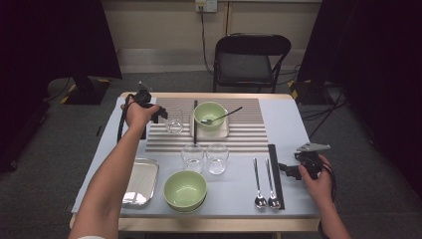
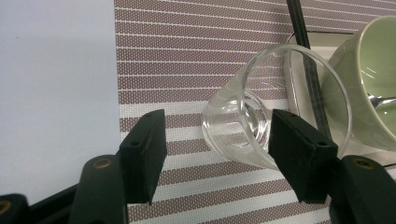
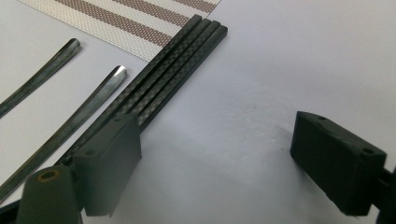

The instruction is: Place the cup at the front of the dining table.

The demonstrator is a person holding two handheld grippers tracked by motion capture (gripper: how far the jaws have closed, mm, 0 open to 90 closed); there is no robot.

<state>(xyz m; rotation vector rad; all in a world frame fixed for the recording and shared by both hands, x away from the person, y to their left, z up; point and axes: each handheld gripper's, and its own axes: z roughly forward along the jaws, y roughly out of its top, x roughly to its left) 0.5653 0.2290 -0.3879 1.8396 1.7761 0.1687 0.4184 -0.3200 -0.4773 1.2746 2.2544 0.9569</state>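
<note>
Left gripper (image 2: 212, 154) is standing open around a clear glass (image 2: 261, 116), its jaws apart from it. Glass is sitting upright on the striped mat (image 2: 187, 60), beside a green bowl (image 1: 210, 114) holding a spoon (image 1: 221, 117).

High view overlooks table (image 1: 298, 134); 2 close tong cameras.

Clear glass (image 2: 243, 126) sitting on brown-and-white striped mat (image 2: 187, 60); pale green bowl (image 2: 373, 70) showing beside it; black chopsticks (image 3: 173, 65) lying on light grey table (image 3: 261, 93).
</note>
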